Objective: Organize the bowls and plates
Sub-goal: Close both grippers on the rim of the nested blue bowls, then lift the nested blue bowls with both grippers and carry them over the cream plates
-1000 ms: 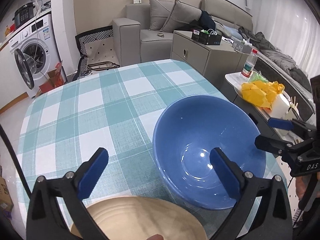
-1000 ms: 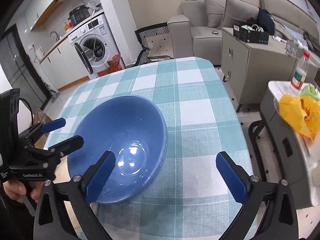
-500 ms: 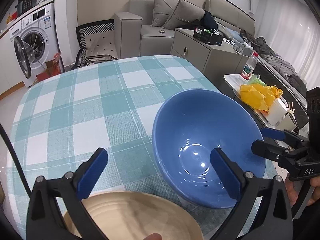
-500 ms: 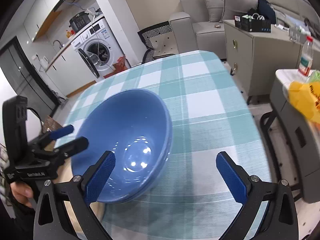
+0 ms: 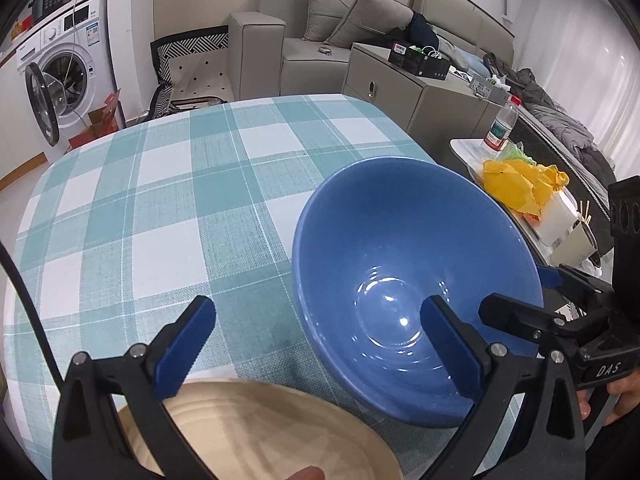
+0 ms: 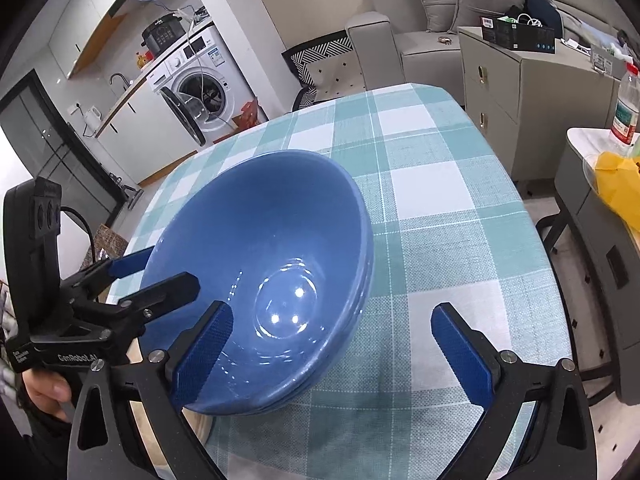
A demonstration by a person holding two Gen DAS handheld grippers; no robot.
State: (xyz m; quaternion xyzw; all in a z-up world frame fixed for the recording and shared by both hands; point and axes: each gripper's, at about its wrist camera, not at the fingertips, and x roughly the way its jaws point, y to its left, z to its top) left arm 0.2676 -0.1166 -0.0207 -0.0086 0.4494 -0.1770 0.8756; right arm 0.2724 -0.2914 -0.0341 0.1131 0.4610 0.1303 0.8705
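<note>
A large blue bowl (image 5: 400, 280) (image 6: 272, 248) rests on the teal checked tablecloth (image 5: 168, 208). Its outer wall shows a double edge in the right wrist view, like two bowls nested. My left gripper (image 5: 316, 344) is open, with its right finger over the bowl's inside and its left finger over the cloth. A beige plate (image 5: 260, 432) lies just under it at the near edge. My right gripper (image 6: 332, 352) is open too, its left finger inside the bowl and its right finger above the cloth. Each gripper shows in the other's view, at the bowl's rim (image 5: 514, 292) (image 6: 172, 268).
The table's right edge (image 6: 532, 216) drops to a low side table holding a yellow bag (image 5: 520, 184) and a bottle (image 5: 500, 124). Beyond the far edge stand a grey cabinet (image 5: 400, 88), a sofa (image 5: 320, 36) and a washing machine (image 5: 60, 80). A hand (image 6: 44, 392) holds the left gripper.
Both grippers have come closer to the blue bowl from either side, and it now fills more of each view. Both stay open. The plate has not moved.
</note>
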